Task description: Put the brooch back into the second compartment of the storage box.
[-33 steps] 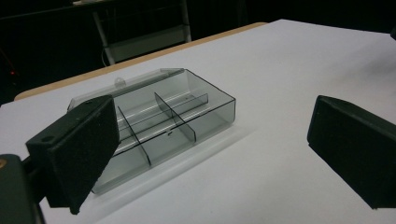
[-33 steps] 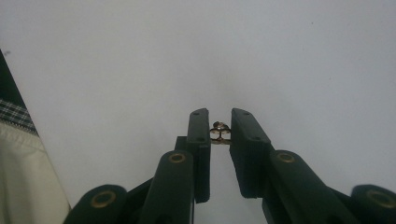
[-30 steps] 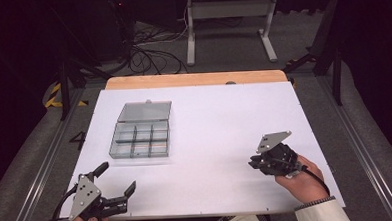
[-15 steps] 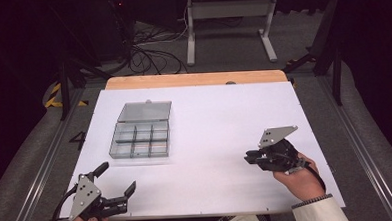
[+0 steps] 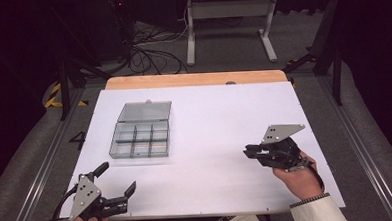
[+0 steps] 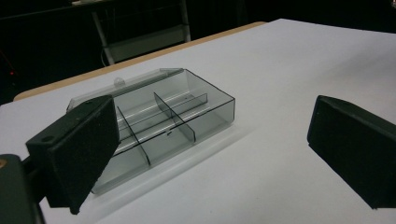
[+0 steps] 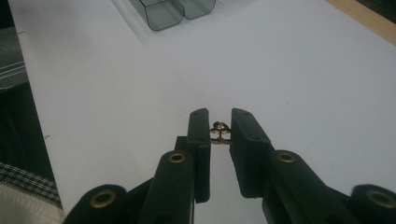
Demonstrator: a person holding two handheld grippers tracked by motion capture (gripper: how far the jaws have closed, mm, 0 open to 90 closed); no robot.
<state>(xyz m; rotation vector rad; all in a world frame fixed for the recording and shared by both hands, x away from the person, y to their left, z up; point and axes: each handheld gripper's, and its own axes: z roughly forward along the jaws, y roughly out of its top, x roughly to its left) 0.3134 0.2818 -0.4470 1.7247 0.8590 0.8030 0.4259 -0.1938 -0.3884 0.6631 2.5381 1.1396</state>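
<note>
Left gripper [image 5: 118,193]: jaws wide apart, nothing between. Compartment box [image 5: 141,139], clear, lid back, on white table [image 5: 209,120] ahead. Right gripper [image 7: 219,126]: clamped on small gold piece [image 7: 219,131], too small for the high view.

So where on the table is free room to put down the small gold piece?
The white table is bare between the compartment box and the right gripper, also right of the box toward the wooden edge. Nowhere crowded.

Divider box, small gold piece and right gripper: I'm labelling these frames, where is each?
Divider box [image 5: 141,141], high view, middle compartments.
Small gold piece [image 7: 219,131], right gripper view, its middle.
Right gripper [image 7: 219,122], right gripper view, between fingertips.
</note>
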